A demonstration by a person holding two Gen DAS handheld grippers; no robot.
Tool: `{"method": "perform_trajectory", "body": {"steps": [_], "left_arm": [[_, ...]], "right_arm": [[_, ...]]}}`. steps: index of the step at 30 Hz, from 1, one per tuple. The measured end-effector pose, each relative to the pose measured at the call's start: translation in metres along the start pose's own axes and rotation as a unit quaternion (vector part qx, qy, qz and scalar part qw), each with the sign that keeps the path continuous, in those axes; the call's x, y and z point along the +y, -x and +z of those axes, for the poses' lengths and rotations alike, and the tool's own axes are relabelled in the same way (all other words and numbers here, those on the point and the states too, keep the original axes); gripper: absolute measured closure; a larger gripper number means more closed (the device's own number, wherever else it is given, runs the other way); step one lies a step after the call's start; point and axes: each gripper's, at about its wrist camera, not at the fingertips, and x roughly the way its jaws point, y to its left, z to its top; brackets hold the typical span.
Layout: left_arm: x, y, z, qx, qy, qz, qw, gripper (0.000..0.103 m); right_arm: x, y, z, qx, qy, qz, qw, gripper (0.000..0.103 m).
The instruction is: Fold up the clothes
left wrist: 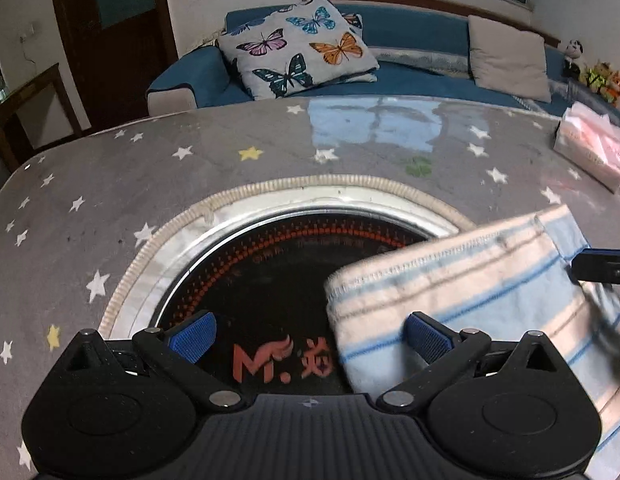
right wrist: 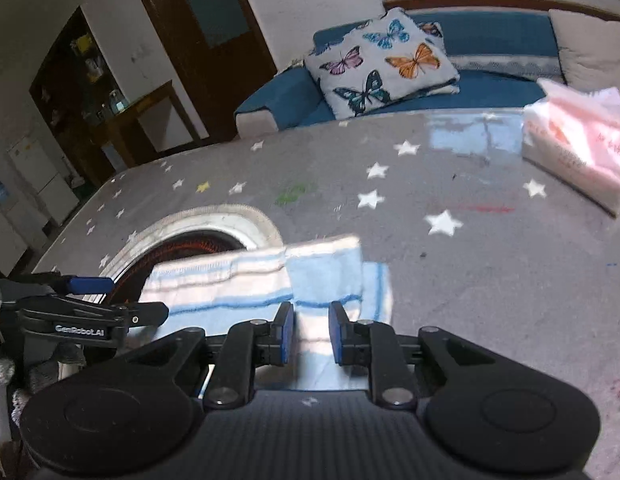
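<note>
**Striped garment lies folded over table's centre burner**

A folded garment (left wrist: 462, 292) in white and pale blue, crossed by thin blue and grey stripes with a stitched hem on show, rests on my grey star-print tablecloth (left wrist: 110, 184), one end overlapping the round black burner (left wrist: 270, 280) set in the table. My left claw (left wrist: 310, 338) hovers with jaws spread wide and empty, its right-hand pad just at the cloth's near edge. My right claw (right wrist: 312, 334) has its jaws drawn narrow with a fold of the garment (right wrist: 270, 280) lying between the pads; I cannot tell whether they pinch it. The cloth's long axis runs across the table, from the burner toward the pink tissue pack (right wrist: 578, 148).
</note>
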Motion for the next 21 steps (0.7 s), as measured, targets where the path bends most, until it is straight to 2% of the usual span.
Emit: {"method": "perform_trajectory", "body": {"steps": [3, 7, 14, 17, 21], "left_arm": [[-0.003, 0.002, 0.008, -0.010, 0.001, -0.005, 0.9999, 0.000], [-0.026, 0.000, 0.022, -0.021, -0.020, -0.034, 0.9990, 0.000], [-0.053, -0.033, 0.033, 0.004, -0.046, -0.044, 0.9980, 0.000], [-0.052, -0.042, 0.034, 0.015, -0.042, -0.046, 0.9979, 0.000], [-0.048, -0.039, 0.032, 0.011, -0.039, -0.049, 0.9980, 0.000]], "right_arm": [[0.004, -0.001, 0.008, -0.009, 0.007, 0.006, 1.000, 0.084], [0.009, -0.018, 0.017, -0.005, 0.020, -0.003, 1.000, 0.084], [-0.002, -0.033, 0.019, 0.006, 0.020, -0.011, 1.000, 0.083], [-0.005, -0.032, 0.020, 0.007, 0.019, -0.006, 1.000, 0.082], [-0.007, -0.024, 0.020, 0.005, 0.020, -0.007, 1.000, 0.081]]}}
